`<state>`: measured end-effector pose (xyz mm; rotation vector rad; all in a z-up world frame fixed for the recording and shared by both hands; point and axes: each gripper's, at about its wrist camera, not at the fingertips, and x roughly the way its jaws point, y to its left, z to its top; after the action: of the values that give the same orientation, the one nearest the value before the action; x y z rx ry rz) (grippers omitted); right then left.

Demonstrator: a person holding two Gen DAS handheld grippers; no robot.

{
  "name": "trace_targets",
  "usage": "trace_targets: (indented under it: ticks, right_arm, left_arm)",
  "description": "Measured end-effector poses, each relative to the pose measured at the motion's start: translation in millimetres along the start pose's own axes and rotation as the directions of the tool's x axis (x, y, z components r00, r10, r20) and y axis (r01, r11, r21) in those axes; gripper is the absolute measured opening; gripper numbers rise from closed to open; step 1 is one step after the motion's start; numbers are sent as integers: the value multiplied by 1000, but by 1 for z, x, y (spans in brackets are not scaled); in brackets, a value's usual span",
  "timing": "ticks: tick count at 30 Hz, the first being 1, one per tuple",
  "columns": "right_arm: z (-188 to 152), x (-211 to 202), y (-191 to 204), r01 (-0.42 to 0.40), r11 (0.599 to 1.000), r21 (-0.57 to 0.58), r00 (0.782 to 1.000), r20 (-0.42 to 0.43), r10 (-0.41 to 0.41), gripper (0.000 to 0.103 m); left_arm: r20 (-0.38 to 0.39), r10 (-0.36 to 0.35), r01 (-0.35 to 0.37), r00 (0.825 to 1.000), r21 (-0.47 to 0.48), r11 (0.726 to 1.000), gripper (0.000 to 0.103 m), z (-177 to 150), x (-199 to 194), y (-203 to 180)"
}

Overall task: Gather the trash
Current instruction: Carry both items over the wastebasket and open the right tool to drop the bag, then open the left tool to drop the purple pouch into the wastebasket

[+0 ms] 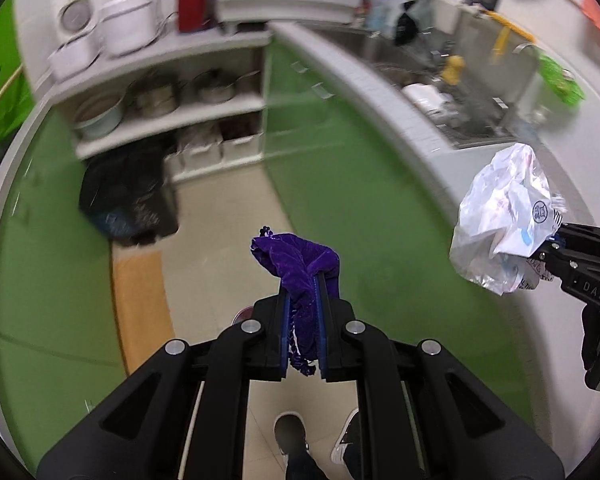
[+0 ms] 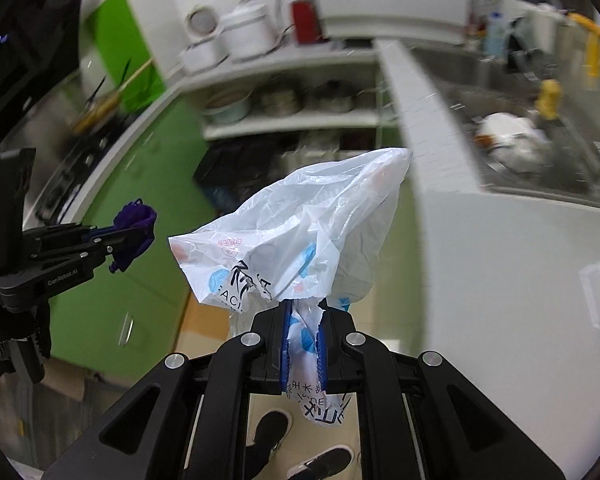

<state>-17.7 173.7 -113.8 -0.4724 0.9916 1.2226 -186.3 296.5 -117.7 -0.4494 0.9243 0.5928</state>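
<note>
My left gripper [image 1: 303, 280] is shut on a purple velvet pouch [image 1: 296, 258] with a braided cord, held in the air above the kitchen floor. It also shows in the right wrist view [image 2: 134, 226] at the left. My right gripper [image 2: 303, 304] is shut on a crumpled white plastic bag [image 2: 300, 232] with blue and black print. The bag also shows in the left wrist view [image 1: 504, 216] at the right, next to the counter. A black trash bag [image 1: 128, 196] sits on the floor ahead, below the shelves.
Green cabinets line both sides of a narrow tiled floor [image 1: 220, 216]. A white counter [image 1: 380, 92] with a sink of dishes [image 1: 452, 96] runs on the right. Shelves with pots [image 1: 160, 96] and rice cookers [image 1: 128, 20] stand ahead. My shoes [image 1: 292, 428] are below.
</note>
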Motion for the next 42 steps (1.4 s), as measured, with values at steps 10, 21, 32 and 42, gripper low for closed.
trace_targets:
  ticks: [10,21,32,42]
  right_arm:
    - [-25,163,47,-82,994,-70,978,-200,67,10]
    - [-94,371,57,-133,985,-106,923,-376,84,10]
    - [-148,500,46,-137,981,-139,901,-428,65,23]
    - [-150,489,18,-72,990,-121,922,-386,20,92]
  left_arm:
    - [-90,45,-56,995,-124,991,10,-57,88,85]
    - [-161,38,-76,986,-235,969,10,-142,219,159]
    - [-204,-3,-56,979,-283,957,10,-199,302,179]
    - [-228,-31,-30,973,-259,966,10,-196,332,167]
